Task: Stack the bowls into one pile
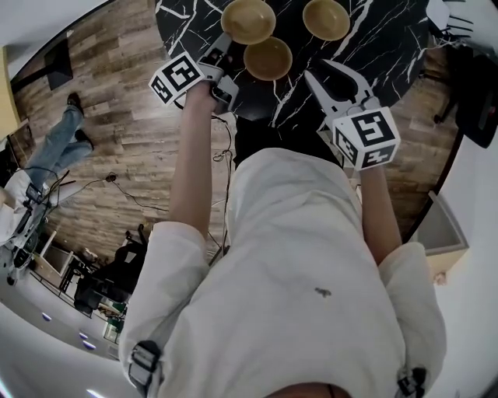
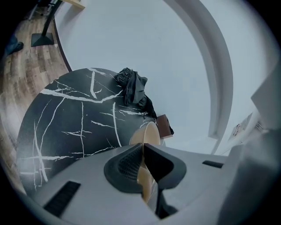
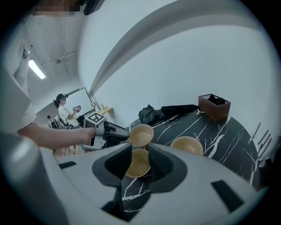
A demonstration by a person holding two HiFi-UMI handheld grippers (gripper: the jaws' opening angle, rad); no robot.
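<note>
Bright even light; fisheye-warped, dark-vignetted edges.

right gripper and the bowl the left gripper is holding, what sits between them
A second bowl, resting on the table, between the open right gripper and the held bowl; the right gripper view shows it.

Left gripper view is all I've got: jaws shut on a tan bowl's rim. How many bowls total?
Observer: Three in the head view: the held bowl, a middle bowl and a right-hand bowl. None are nested.
Operator: Which is nearest mine?
Observer: The middle bowl. It sits on the black marbled table right beside the held bowl, on the person's side.
Operator: Right gripper busy?
Observer: No. The right gripper is open and empty, and the middle bowl lies beyond its jaws.
</note>
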